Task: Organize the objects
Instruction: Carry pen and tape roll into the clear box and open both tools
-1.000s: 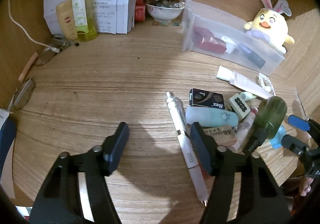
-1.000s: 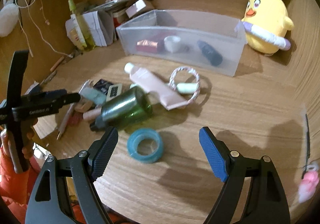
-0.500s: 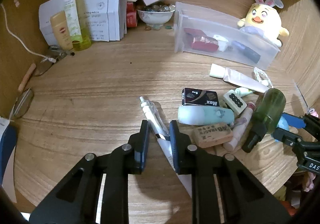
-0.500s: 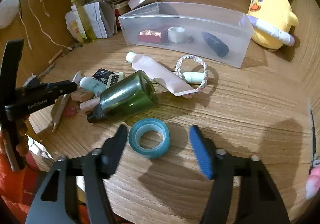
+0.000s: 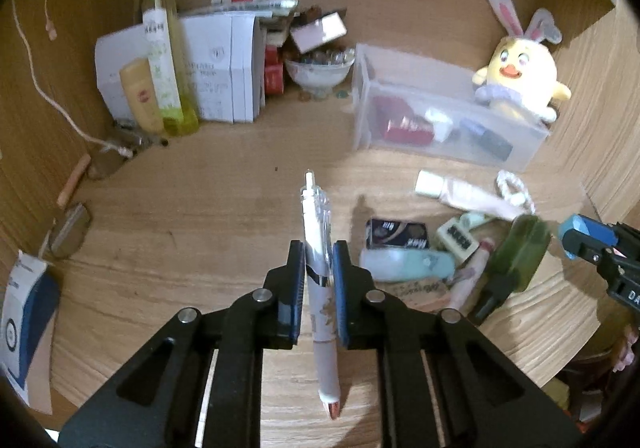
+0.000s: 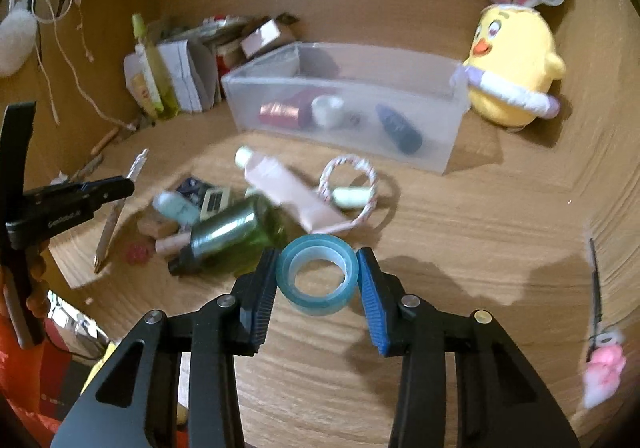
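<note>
My left gripper (image 5: 318, 252) is shut on a white pen (image 5: 314, 208), which hangs above the wooden desk with its clear clicker end pointing away. In the right wrist view my right gripper (image 6: 317, 260) has its jaws closing on a teal tape roll (image 6: 316, 304); both blue pads touch the roll's sides and it sits tilted just off the wood. A clear plastic bin (image 6: 440, 152) with several small items stands at the back. A green bottle (image 6: 236, 232) lies in the pile to the left of the tape.
Loose items lie between the grippers: a pink tube (image 6: 288, 188), a braided ring (image 6: 372, 176), a black box (image 5: 396, 234), a mint case (image 5: 404, 266). A yellow plush chick (image 6: 512, 68) sits right of the bin. Bottles and white boxes (image 5: 216, 68) crowd the back left corner.
My left gripper shut on the pen and raised it off the desk. My right gripper narrowed from wide open onto the tape roll and lifted it slightly.
</note>
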Demonstrator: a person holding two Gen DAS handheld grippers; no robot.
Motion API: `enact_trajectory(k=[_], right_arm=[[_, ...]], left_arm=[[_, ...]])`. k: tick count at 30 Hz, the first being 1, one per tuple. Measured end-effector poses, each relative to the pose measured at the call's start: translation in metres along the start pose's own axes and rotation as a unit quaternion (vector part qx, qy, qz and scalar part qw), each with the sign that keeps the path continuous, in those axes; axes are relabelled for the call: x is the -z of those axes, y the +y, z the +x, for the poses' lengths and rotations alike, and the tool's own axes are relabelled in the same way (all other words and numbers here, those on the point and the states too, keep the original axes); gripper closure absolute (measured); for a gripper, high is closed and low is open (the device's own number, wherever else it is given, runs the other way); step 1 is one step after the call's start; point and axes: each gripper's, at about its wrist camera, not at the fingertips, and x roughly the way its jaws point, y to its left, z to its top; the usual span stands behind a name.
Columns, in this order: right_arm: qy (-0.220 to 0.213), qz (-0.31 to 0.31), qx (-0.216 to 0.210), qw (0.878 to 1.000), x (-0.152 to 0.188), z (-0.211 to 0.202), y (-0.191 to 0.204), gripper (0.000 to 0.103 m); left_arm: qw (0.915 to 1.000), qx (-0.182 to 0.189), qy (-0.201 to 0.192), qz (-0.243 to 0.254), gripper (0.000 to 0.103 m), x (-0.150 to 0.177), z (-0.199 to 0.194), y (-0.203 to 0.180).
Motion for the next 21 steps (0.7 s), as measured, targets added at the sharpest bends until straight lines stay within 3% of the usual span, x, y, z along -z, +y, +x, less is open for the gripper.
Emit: enact_trajectory(k=[21], right_arm=[[-0.091,-0.003,0.012,0.996,-0.054,-0.024,-0.010,0.067]], left_arm=[[0.9944,0.028,-0.099,0.024,0.093,-0.070,-0.040,-0.032]])
